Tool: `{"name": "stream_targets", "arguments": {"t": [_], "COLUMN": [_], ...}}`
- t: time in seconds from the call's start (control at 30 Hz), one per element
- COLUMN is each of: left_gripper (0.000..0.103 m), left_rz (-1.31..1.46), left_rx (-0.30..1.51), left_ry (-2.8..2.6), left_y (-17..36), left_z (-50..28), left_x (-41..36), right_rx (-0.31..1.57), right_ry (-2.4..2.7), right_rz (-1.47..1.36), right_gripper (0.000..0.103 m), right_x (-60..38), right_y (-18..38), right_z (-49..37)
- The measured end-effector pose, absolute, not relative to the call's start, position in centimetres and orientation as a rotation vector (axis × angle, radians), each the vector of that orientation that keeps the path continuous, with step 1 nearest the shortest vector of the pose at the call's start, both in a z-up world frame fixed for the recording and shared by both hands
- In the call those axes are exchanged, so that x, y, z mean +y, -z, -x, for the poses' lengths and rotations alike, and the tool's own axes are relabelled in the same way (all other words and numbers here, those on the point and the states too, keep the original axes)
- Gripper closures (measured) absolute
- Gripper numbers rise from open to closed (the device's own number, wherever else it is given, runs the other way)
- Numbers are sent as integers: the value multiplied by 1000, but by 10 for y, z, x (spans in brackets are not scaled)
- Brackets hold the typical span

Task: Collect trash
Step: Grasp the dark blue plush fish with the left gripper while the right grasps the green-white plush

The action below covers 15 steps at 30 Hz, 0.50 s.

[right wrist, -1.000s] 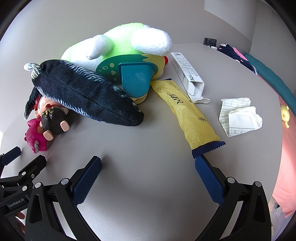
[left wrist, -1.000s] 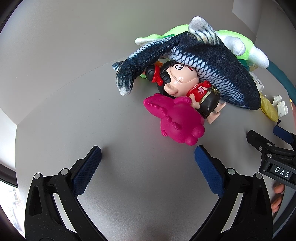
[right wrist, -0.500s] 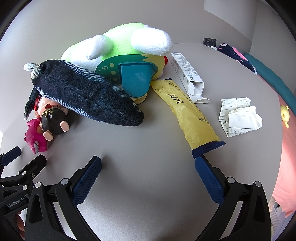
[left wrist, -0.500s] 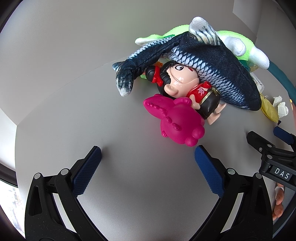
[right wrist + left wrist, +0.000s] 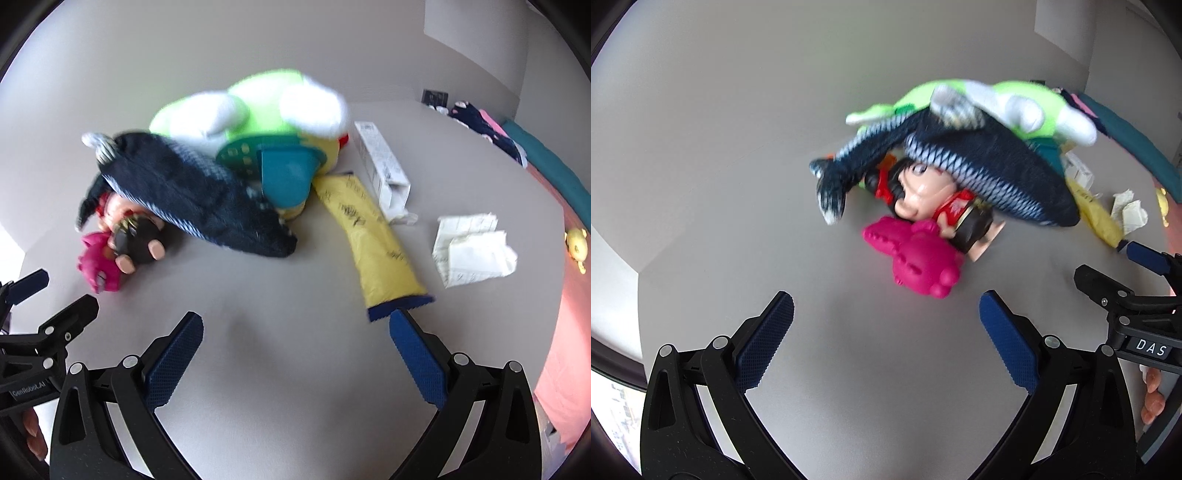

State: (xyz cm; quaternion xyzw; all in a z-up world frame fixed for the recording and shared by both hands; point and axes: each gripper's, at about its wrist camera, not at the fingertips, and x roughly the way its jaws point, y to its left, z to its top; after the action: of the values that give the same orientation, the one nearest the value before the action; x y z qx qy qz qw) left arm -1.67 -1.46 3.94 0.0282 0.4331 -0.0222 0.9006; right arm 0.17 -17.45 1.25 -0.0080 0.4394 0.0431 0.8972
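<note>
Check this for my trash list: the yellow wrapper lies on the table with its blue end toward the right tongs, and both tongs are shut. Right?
Not quite. Both the right tongs and left tongs are open, as each wrist view shows. The yellow wrapper does lie on the table, blue end toward the right tongs.

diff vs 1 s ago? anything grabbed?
Nothing grabbed. Both cameras now blur and the scene sits lower and smaller: both claws are on the move. The right claw has its right fingertip at the yellow wrapper end. Left claw still open and empty. Toys and trash unmoved.
</note>
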Motion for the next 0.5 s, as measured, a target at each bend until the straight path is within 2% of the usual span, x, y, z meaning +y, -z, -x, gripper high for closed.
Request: {"name": "stream_targets", "arguments": {"t": [0.23,0.5], "left_gripper": [6,6], "left_rz": [-49,-27], "left_rx": [842,852], "left_ry": [34,72], "left_y": [-79,-80], "left_z": [12,-10], "left_x": [-23,-40], "right_rx": [825,805], "right_ry": [-184,-272], "right_rz": [-3,-25], "right_gripper": [2,7], "right_x": [-187,-190], "right_y": [-67,-99], "right_z": [-1,-55]}}
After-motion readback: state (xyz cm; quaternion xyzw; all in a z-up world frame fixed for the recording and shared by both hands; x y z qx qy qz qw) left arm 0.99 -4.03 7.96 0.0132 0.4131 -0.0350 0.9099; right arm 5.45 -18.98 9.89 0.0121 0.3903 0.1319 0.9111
